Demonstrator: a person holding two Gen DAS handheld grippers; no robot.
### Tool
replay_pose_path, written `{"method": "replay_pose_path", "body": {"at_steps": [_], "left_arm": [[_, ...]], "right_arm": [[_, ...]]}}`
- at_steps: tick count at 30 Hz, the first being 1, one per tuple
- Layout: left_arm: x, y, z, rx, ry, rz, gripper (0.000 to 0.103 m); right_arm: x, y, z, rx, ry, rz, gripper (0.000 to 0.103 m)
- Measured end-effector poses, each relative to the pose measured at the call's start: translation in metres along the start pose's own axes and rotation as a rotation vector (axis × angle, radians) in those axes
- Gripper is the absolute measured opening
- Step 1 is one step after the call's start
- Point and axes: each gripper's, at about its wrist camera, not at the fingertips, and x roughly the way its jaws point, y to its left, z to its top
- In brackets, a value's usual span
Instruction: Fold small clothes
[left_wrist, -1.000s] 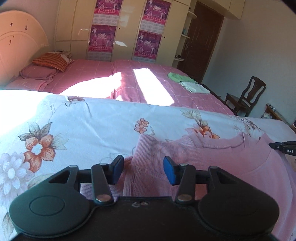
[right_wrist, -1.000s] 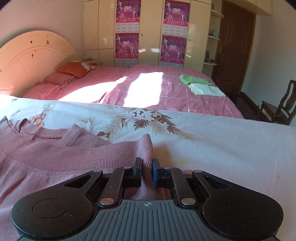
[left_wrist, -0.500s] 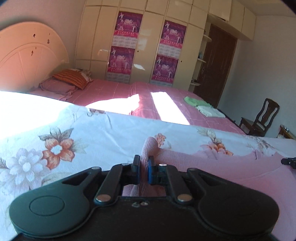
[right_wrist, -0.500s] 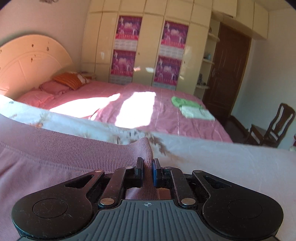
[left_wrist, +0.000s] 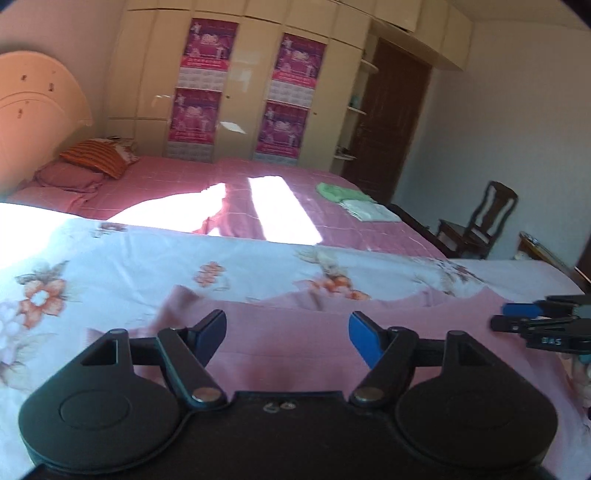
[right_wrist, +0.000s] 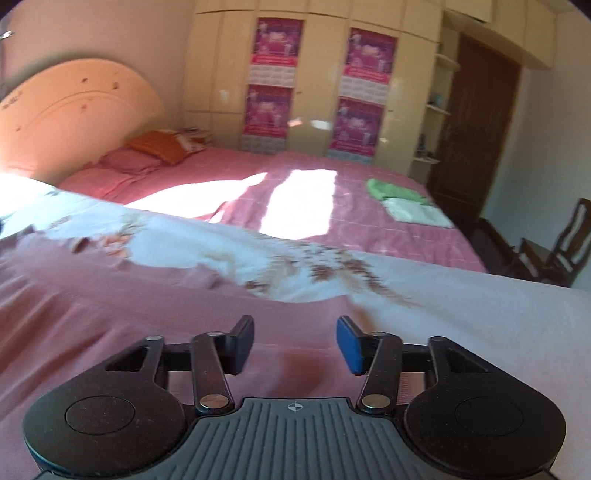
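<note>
A pink knitted sweater (left_wrist: 295, 332) lies spread on the floral sheet (left_wrist: 129, 266). My left gripper (left_wrist: 288, 338) hangs just above its left part, jaws opening, with nothing pinched between the blue pads. In the right wrist view the same sweater (right_wrist: 110, 314) fills the lower left, and my right gripper (right_wrist: 295, 345) stands over its right edge, jaws opening, the cloth lying loose under the gap. The right gripper's fingers (left_wrist: 535, 325) also show at the right edge of the left wrist view.
Behind the floral sheet lies a pink bed (right_wrist: 314, 192) with sunlit patches, pillows (right_wrist: 155, 151) at the headboard, and folded green and white clothes (right_wrist: 406, 203). Cream wardrobes with posters (left_wrist: 288, 92) line the back wall. A dark door (right_wrist: 476, 129) and a wooden chair (left_wrist: 484, 218) stand at the right.
Both grippers were shut on the sweater's edge half a second ago and have let go, their jaws now apart. Both hands have moved and the sweater lies flatter.
</note>
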Motion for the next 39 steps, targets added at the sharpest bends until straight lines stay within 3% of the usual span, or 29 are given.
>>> {"method": "replay_pose_path", "body": {"at_steps": [2,4,6,11,14,16,17,21,25,27,28,30,33,34,36,38,39], "left_arm": [[0.022,-0.033,-0.007,0.074,0.066,-0.049,0.073],[0.041,-0.044,-0.017,0.112,0.114,-0.026,0.073],[0.039,-0.034,-0.028,0.136,0.102,0.009,0.075],[-0.001,0.036,-0.043,0.087,0.087,0.183,0.076],[-0.018,0.060,-0.047,0.041,0.066,0.157,0.075],[-0.023,0.050,-0.043,0.063,0.060,0.195,0.074],[-0.028,0.041,-0.043,0.059,0.046,0.194,0.074],[-0.051,-0.012,-0.049,0.055,-0.025,0.068,0.075],[-0.053,-0.065,-0.072,0.110,0.000,-0.026,0.075],[-0.038,-0.080,-0.090,0.192,0.095,0.016,0.077],[-0.036,-0.081,-0.099,0.221,0.083,0.030,0.078],[-0.043,-0.078,-0.097,0.203,0.088,0.044,0.076],[-0.063,-0.071,-0.093,0.196,0.032,0.070,0.076],[-0.063,-0.066,-0.094,0.197,0.050,0.088,0.076],[-0.056,-0.051,-0.100,0.181,0.116,0.141,0.079],[-0.062,-0.028,-0.105,0.089,0.105,0.109,0.079],[-0.069,-0.021,-0.103,0.070,0.111,0.133,0.079]], "right_arm": [[0.011,0.035,0.002,-0.034,0.019,0.074,0.037],[0.020,0.058,0.000,-0.053,0.038,0.088,0.037],[0.025,0.061,-0.004,-0.070,0.051,0.073,0.038],[0.017,-0.020,-0.022,0.050,0.087,-0.073,0.038],[0.007,-0.048,-0.034,0.072,0.112,-0.099,0.039],[-0.003,-0.043,-0.028,0.090,0.108,-0.102,0.039],[-0.014,-0.036,-0.025,0.101,0.070,-0.087,0.039],[-0.057,0.025,-0.023,0.047,-0.051,0.032,0.039],[-0.069,0.077,-0.046,-0.041,-0.050,0.085,0.039],[-0.064,0.088,-0.060,-0.058,0.002,0.098,0.039],[-0.059,0.091,-0.067,-0.078,0.037,0.076,0.039],[-0.063,0.088,-0.074,-0.069,0.029,0.060,0.039],[-0.090,0.073,-0.070,0.002,-0.038,0.057,0.039],[-0.092,0.069,-0.071,0.006,-0.028,0.035,0.039],[-0.074,0.059,-0.081,0.004,0.113,-0.035,0.039],[-0.075,0.042,-0.089,0.083,0.111,0.009,0.039],[-0.083,0.035,-0.088,0.116,0.123,0.009,0.039]]}}
